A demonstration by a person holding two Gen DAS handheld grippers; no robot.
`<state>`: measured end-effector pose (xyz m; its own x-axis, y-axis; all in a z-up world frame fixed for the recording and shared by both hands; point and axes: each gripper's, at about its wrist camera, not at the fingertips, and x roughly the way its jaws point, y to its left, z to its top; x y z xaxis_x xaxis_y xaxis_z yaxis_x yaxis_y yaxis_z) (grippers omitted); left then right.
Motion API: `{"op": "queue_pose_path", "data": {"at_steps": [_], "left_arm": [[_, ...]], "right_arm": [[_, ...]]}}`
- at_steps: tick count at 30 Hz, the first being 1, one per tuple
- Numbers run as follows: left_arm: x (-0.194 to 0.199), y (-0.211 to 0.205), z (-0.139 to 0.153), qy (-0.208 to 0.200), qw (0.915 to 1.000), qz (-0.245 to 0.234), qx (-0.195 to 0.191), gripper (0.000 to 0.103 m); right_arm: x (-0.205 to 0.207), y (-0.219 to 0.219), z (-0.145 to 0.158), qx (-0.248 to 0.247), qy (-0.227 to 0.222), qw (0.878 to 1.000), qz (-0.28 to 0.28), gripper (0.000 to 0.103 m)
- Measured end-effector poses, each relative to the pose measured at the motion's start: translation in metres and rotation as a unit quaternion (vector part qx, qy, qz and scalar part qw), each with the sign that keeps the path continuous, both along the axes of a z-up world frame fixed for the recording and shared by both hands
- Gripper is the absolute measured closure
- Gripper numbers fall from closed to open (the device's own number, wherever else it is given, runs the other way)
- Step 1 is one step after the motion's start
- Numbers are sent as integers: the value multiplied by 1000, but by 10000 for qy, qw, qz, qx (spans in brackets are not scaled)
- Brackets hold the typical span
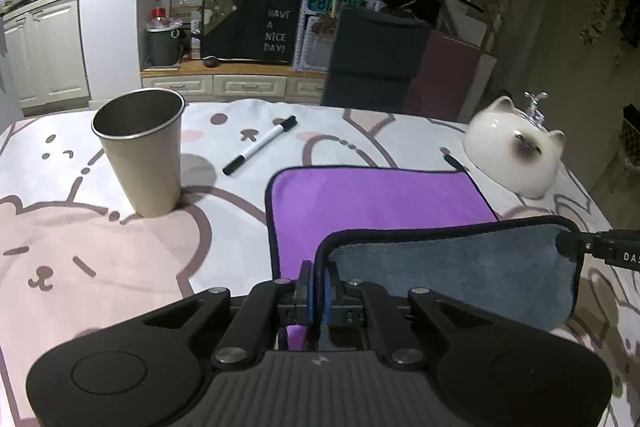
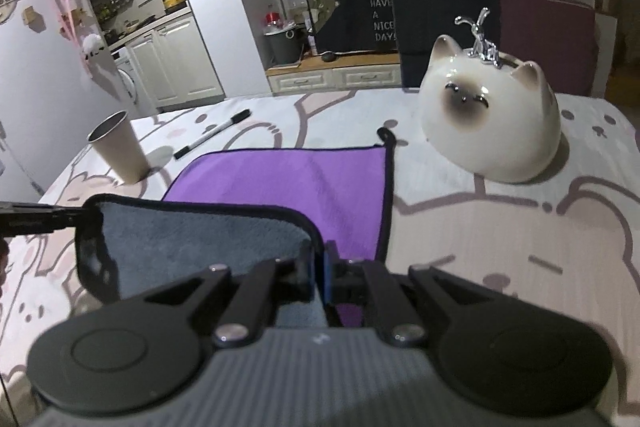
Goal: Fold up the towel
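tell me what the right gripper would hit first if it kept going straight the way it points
Probably nothing solid: the right gripper, shut on the towel edge, points over the flat purple part toward bare tablecloth. The cat jar sits right of that line, though depth is unclear.

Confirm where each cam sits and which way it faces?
Left wrist: on the left gripper, facing across the table; own fingers clamp the towel; right gripper tip shows.
Right wrist: on the right gripper, same heading; left gripper tip shows.
Shared: towel, cup, marker, cat figurine.
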<state>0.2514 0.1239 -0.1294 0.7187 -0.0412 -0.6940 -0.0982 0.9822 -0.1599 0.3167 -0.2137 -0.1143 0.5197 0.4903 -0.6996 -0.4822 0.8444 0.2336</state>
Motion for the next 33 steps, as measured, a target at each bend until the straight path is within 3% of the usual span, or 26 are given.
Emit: {"op": "queue_pose_path", "data": {"at_steps": [9,22,33], "left_arm": [[40,9,-2,-127,9997,94,185,98],[103,13,-23,20,9979,59,638,97],[141,16,-22,59,9962,70,869,97]], "right_arm": [[31,15,-3,9,-127,9999,-59,98],[76,35,-18,-204,-236,9995,-69,98],[97,48,-19,-352,-334,9987,-155,97]]}}
